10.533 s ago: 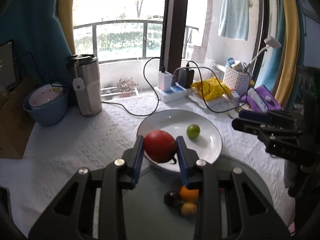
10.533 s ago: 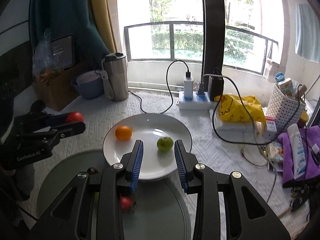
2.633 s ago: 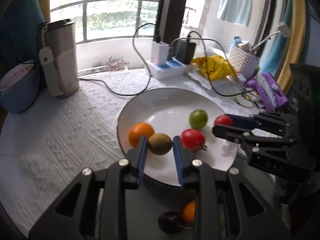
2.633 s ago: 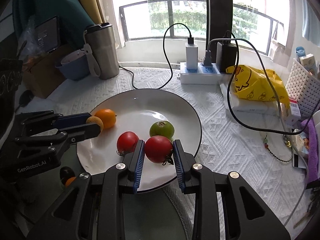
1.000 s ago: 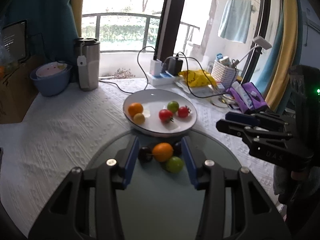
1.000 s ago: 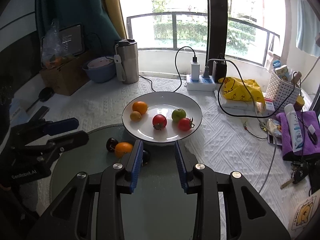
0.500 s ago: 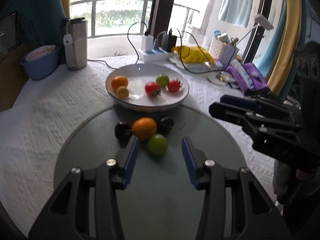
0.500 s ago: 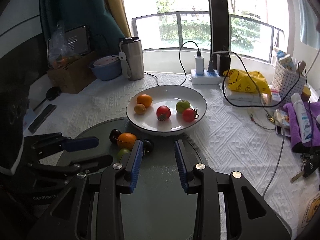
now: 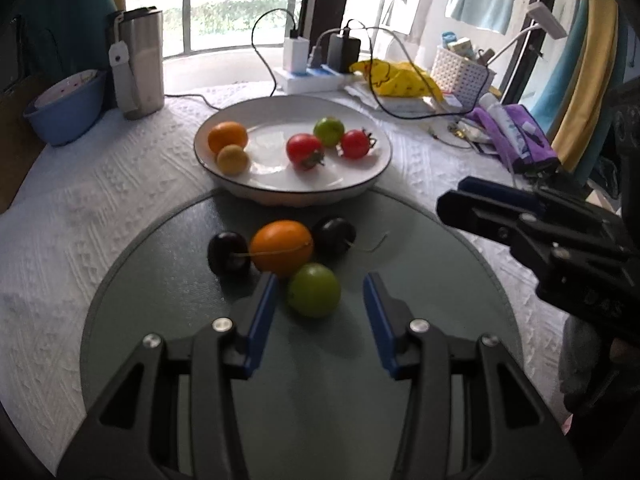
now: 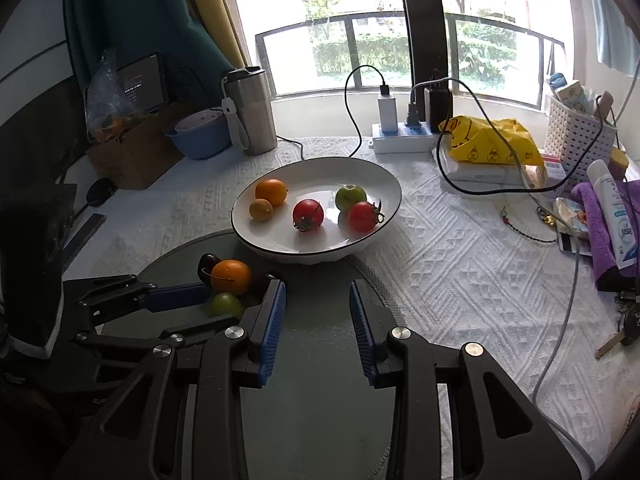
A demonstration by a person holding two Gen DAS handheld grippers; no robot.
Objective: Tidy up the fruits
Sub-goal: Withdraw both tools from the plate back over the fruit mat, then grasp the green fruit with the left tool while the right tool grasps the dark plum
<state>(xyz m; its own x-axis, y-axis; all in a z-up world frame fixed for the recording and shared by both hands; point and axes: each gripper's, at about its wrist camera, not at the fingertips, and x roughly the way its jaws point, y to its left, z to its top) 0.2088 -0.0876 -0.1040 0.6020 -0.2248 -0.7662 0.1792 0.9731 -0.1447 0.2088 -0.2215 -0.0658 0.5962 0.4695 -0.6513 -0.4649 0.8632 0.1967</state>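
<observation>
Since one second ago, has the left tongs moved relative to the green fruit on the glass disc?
Yes. The left tongs has come forward toward the white plate; the green fruit now sits between its open fingertips.

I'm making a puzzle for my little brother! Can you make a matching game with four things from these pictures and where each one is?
Things:
1. green fruit
2. two red tomatoes
3. steel mug
4. big orange

Places:
A. on the white plate
B. between two dark cherries on the glass disc
C. between the open fingers of the left gripper
D. standing beside the blue bowl

Pairs: 1-C, 2-A, 3-D, 4-B
</observation>
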